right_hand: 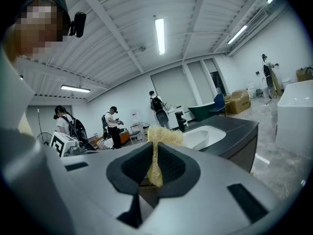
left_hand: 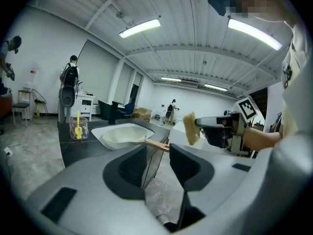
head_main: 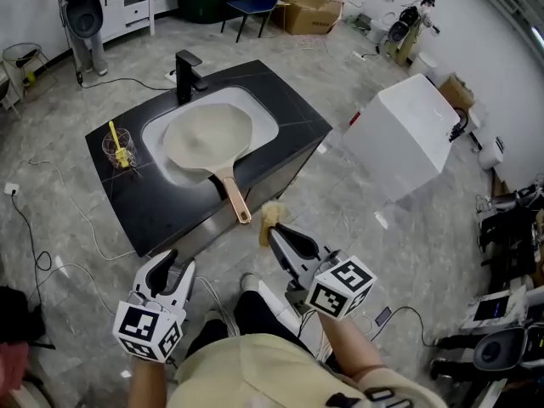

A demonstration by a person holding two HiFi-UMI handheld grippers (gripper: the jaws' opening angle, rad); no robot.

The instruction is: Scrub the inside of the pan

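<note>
Pan (head_main: 208,134) in sink (head_main: 266,114), well ahead of right tool (head_main: 275,231) with sponge (head_main: 272,214).

The head view is taken from high above the person and aimed steeply down. In it the tabletop (head_main: 157,206) is seen at 11 o'clock, well apart from the lens. The left hand-held gripper (head_main: 176,270) at 7 o'clock and the right hand-held gripper (head_main: 280,236) at 5 o'clock are shown near. The left gripper view is taken low, close behind its own jaws and roughly level, with the tabletop at 9 o'clock. The right gripper view is tilted upward, so the ceiling (right_hand: 161,33) is given the upper half and the tabletop is placed at 3 o'clock. The tabletop is shared by all three views, and each hand-held gripper is caught in the other's view
</note>
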